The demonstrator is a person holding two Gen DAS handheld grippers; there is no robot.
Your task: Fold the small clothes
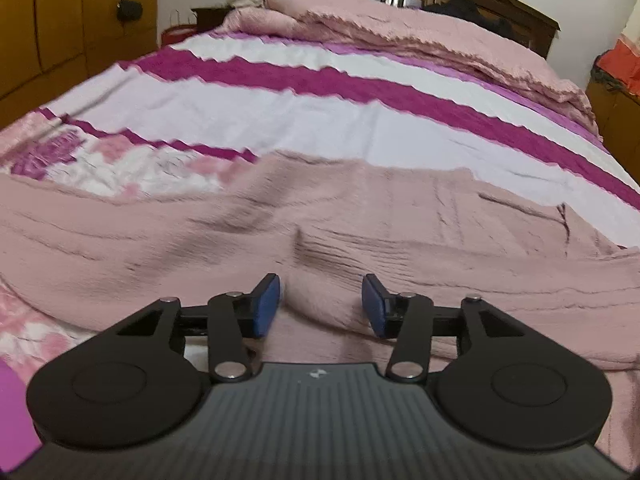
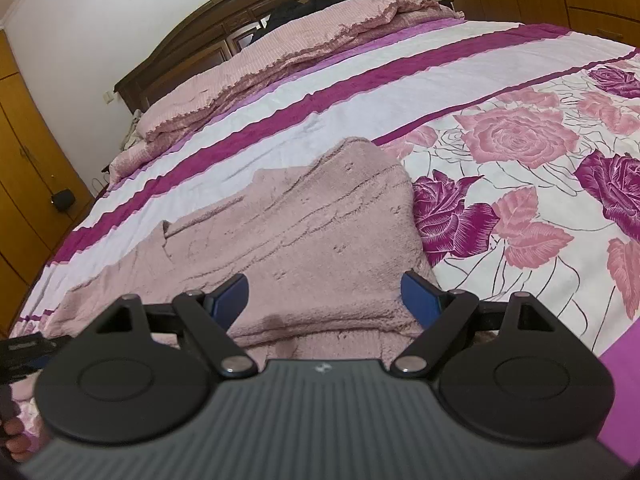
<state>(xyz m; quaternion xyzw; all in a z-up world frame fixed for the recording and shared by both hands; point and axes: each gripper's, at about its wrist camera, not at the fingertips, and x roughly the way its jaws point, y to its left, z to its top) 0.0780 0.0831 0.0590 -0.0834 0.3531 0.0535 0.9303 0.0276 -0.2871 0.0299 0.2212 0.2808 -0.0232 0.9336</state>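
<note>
On the bed I see the pink garment spread flat with only its near edge doubled; both my grippers, left and right, hover with jaws open and empty, so most folds remain.

I see a bedroom with plain white walls. A wide bed fills most of both views, under a bedspread banded in white and magenta, with pink and purple roses towards the foot. Ruffled pink pillows lie against a dark carved wooden headboard, with something dark just in front of it. Honey-coloured wooden wardrobes stand on both sides. A small black device hangs by the wardrobe.
</note>
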